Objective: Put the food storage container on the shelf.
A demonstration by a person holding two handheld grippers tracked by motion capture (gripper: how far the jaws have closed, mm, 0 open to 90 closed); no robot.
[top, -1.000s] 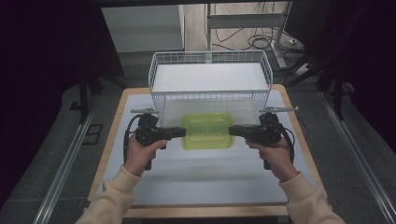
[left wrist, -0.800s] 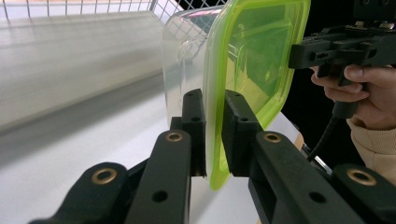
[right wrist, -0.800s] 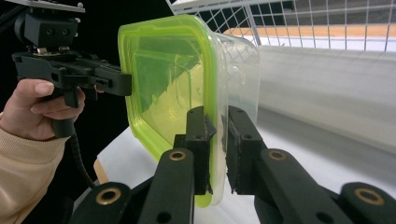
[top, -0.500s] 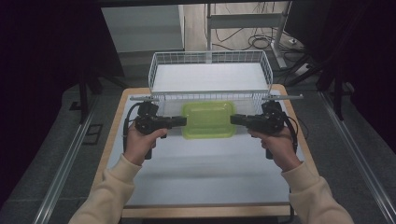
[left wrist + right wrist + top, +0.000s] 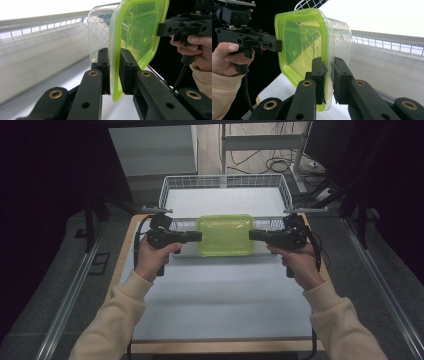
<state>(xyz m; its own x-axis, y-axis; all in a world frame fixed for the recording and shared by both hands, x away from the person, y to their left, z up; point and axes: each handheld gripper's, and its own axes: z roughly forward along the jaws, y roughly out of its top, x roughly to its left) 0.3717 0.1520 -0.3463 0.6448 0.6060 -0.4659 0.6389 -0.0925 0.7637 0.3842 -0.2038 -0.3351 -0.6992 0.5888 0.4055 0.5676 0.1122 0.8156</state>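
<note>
A clear container with a lime-green lid [image 5: 225, 235] hangs above the table, just in front of the white wire basket [image 5: 220, 181]. My left gripper [image 5: 198, 236] is shut on its left rim and my right gripper [image 5: 253, 235] is shut on its right rim. In the left gripper view the jaws of the left gripper [image 5: 115, 55] pinch the green lid's edge [image 5: 140, 30]. The right gripper view has the right gripper [image 5: 328, 63] clamped on the opposite edge of the lid [image 5: 299, 42]. The container's clear body [image 5: 340, 37] faces the basket.
The white table mat [image 5: 220, 295] lies below the container, edged by a wooden border [image 5: 125, 250]. The basket stands at the table's far end. Beyond it, cables [image 5: 280, 165] lie on the floor. Metal rails [image 5: 70, 295] flank the table.
Both hands have lifted the container and carried it away from the person, toward the basket's near wall. The grip on both rims is unchanged.
</note>
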